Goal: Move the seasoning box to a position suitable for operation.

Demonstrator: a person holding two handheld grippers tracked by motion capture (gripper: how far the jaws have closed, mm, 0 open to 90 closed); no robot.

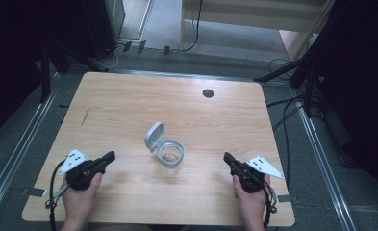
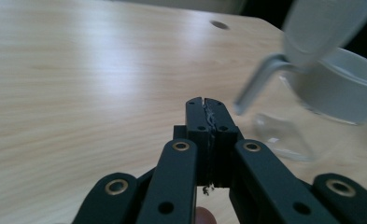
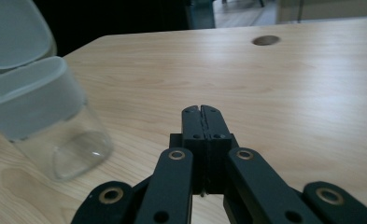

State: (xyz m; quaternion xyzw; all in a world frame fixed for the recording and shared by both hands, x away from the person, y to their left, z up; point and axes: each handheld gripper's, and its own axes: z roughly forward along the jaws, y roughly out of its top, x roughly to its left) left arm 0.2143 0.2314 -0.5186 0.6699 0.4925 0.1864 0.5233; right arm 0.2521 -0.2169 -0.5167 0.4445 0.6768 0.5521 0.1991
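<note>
A clear jar [image 1: 169, 157] with a grey collar stands upright near the middle of the wooden table [image 1: 129, 101], its hinged lid [image 1: 154, 135] flipped open and standing up at the jar's far-left side. The left gripper [image 1: 110, 156] rests low over the table near its front-left part, held in the person's left hand [image 1: 81, 190], and points toward the jar from well apart. In the left gripper view its two black jaws are pressed together along their whole length, with nothing between them; the fingertips [image 2: 203, 103] end short of the jar [image 2: 330, 88], which sits blurred at the upper right with the lid [image 2: 321, 28] raised above it. The right gripper [image 1: 226, 157] lies near the front-right part of the table in the right hand [image 1: 250, 195], also aimed inward at the jar and apart from it. In the right gripper view its jaws are likewise closed flat against each other and hold nothing; the jar [image 3: 45, 116] stands off to the left of the fingertips [image 3: 202, 112], not touching them. A round dark hole [image 1: 207, 93] sits in the table's far part.
</note>
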